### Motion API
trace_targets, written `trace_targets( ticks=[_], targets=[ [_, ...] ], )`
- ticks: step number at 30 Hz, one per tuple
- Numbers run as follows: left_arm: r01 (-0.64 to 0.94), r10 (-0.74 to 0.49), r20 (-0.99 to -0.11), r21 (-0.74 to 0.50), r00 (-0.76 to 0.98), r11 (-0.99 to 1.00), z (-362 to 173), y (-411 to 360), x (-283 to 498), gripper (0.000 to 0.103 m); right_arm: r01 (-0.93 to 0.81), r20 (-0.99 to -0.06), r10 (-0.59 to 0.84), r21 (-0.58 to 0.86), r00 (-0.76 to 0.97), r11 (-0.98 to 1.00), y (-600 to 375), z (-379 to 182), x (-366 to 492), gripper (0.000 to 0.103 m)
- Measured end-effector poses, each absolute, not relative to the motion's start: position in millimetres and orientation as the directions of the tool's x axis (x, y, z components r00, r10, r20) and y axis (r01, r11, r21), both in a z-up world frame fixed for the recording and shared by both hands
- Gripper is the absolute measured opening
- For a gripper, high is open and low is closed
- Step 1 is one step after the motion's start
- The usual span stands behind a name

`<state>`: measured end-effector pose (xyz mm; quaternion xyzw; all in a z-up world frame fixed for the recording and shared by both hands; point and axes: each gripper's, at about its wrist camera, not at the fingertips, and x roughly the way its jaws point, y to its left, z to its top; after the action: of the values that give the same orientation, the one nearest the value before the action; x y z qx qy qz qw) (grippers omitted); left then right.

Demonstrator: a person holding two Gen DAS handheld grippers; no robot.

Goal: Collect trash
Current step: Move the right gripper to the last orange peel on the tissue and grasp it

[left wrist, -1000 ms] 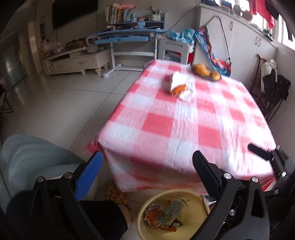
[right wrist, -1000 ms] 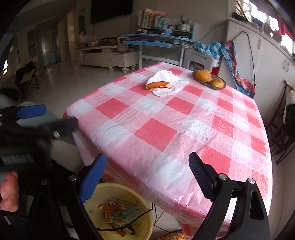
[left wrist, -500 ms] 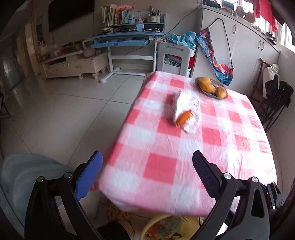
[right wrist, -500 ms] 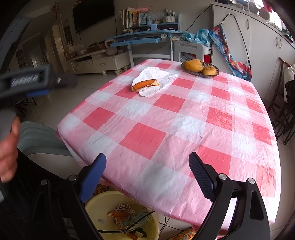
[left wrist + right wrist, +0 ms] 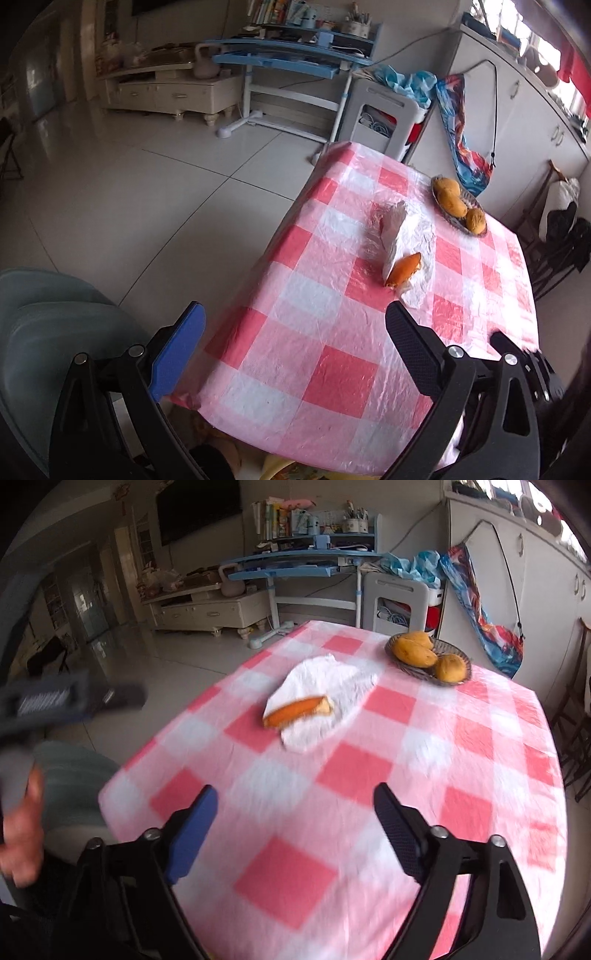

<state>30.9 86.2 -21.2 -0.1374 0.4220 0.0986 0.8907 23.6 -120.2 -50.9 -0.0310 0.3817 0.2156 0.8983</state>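
A crumpled white wrapper [image 5: 406, 229] [image 5: 332, 683] lies in the middle of the pink-checked table [image 5: 332, 354] [image 5: 354, 771], with an orange food scrap [image 5: 403, 271] [image 5: 295, 709] on its near edge. My left gripper [image 5: 294, 308] hovers open over the table's near left corner with nothing between its fingers. My right gripper [image 5: 295, 792] hangs over the near part of the table; its jaws are closing, still wide apart and empty. Both grippers are well short of the wrapper. Only a yellow sliver of the trash bin [image 5: 280, 469] shows under the table edge.
A dark dish of orange fruit [image 5: 458, 206] [image 5: 428, 657] stands beyond the wrapper. A grey chair [image 5: 48, 317] [image 5: 74, 775] is left of the table. A hand [image 5: 18, 830] holding the blurred left gripper is at the left edge. Desk, stool and cabinets line the back.
Both grippers have moved forward over the table, so the wrapper looks nearer and the yellow bin has slid almost out of view below. The right gripper's fingers stand a little closer together.
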Motion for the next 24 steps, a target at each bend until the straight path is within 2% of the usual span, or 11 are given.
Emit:
trace_targets(
  ticks=[2, 11, 22, 24],
  targets=[
    [-0.299, 0.047, -0.776, -0.186, 0.629, 0.936, -20.9, 88.5, 29.6, 0.095, -0.388, -0.709, 0.357, 0.127, 0.608, 0.913, -115.7, -53.1, 40.4, 0.066],
    [-0.294, 0.007, -0.778, -0.229, 0.628, 0.928, -20.6, 91.0, 27.5, 0.095, -0.295, -0.761, 0.329, 0.189, 0.559, 0.937, -96.1, -72.8, 97.3, 0.045],
    [-0.275, 0.017, -0.77, -0.207, 0.638, 0.939, -15.5, 85.4, 30.6, 0.095, -0.295, -0.767, 0.32, 0.178, 0.556, 0.939, -82.2, -74.5, 112.9, 0.045],
    [-0.268, 0.018, -0.77, -0.201, 0.638, 0.942, -15.4, 82.5, 31.4, 0.095, -0.291, -0.778, 0.324, 0.189, 0.539, 0.938, -84.4, -80.6, 114.3, 0.042]
  ],
)
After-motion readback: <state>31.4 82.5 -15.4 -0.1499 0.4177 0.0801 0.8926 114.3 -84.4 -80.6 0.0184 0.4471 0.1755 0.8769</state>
